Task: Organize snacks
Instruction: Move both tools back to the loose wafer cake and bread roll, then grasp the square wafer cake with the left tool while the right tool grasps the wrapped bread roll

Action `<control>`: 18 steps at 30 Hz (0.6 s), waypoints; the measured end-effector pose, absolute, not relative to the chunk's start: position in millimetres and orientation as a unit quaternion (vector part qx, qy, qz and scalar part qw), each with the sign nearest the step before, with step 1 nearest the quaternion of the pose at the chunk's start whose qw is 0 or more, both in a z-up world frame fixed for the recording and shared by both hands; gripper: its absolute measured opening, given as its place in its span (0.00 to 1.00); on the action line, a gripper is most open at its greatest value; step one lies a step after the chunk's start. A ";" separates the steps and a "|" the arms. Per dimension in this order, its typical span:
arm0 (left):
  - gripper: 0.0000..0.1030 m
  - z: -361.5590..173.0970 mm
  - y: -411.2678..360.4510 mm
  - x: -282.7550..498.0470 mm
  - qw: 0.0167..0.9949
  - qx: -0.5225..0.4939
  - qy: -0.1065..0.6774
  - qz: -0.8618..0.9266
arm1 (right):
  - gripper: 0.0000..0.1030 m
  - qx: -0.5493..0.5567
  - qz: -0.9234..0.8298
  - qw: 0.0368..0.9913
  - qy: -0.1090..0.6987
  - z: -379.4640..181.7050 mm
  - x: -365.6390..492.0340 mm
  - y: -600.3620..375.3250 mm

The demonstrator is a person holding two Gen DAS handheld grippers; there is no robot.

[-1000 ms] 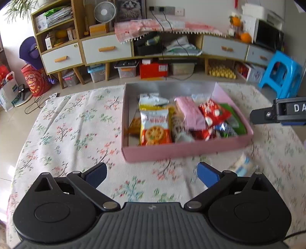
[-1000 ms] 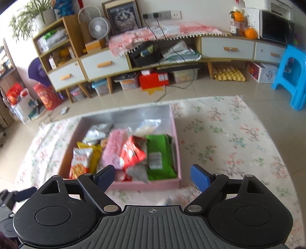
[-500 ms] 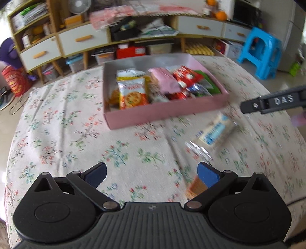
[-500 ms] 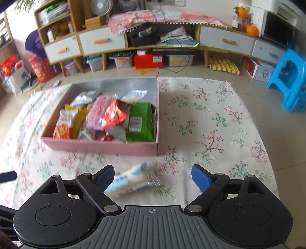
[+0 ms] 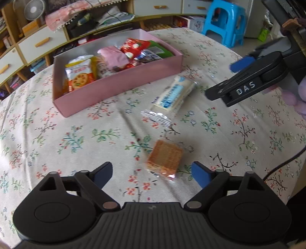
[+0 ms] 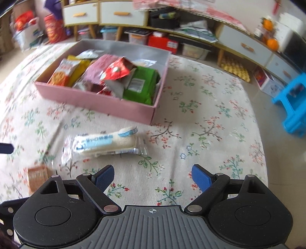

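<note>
A pink box (image 5: 122,84) (image 6: 95,99) full of several snack packets stands on the flowered tablecloth. In front of it lie two loose snacks: a white and blue packet (image 5: 173,93) (image 6: 106,142) and a small orange cracker pack (image 5: 164,158) (image 6: 37,177). My left gripper (image 5: 152,173) hovers over the cracker pack, which lies between its blue fingertips without touching them; its jaws are closing. My right gripper (image 6: 152,175) stands open just in front of the white and blue packet, nothing between its fingers. It also shows in the left wrist view, the right gripper (image 5: 248,80), to the right of that packet.
The round table's edge (image 6: 262,134) curves off to the right, with a blue stool (image 5: 223,21) (image 6: 292,101) on the floor beyond. Low cabinets with drawers (image 6: 122,13) line the far wall. A black cable (image 5: 283,162) hangs at the table's right side.
Both grippers have sunk toward the table and rolled. The cracker pack has come into view between the left fingers, which have narrowed. The white and blue packet now lies nearer the right gripper.
</note>
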State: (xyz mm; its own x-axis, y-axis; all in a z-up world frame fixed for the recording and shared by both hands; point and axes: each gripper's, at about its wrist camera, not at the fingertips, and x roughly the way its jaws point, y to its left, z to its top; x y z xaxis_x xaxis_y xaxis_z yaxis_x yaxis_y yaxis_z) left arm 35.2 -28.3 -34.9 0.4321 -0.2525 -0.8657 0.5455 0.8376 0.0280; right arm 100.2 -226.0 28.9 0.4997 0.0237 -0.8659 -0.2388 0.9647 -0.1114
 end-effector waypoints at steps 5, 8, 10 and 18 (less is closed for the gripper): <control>0.65 -38.5 -32.3 34.7 0.828 0.158 0.475 -0.253 | 0.87 -0.139 0.142 0.853 0.483 10.6 97.3 -225.0; 0.53 -43.0 -31.5 37.5 0.824 0.154 0.481 -0.256 | 0.88 -0.146 0.164 0.849 0.481 -1.8 98.5 -225.9; 0.51 -45.4 -30.0 39.1 0.824 0.153 0.481 -0.256 | 0.93 -0.141 0.173 0.859 0.460 -4.3 98.9 -229.6; 0.44 -43.1 -19.0 49.6 0.837 0.130 0.480 -0.228 | 0.93 -0.108 0.204 0.871 0.433 -12.4 116.1 -234.1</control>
State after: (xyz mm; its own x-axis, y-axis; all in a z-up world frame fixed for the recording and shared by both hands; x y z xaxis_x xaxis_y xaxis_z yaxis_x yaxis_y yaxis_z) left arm 49.6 -19.0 -43.1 0.4343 -0.2564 -0.8635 0.5065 0.8622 -0.0013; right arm 116.1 -234.1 -12.4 0.5420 0.2617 -0.7986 -0.4488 0.8936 -0.0118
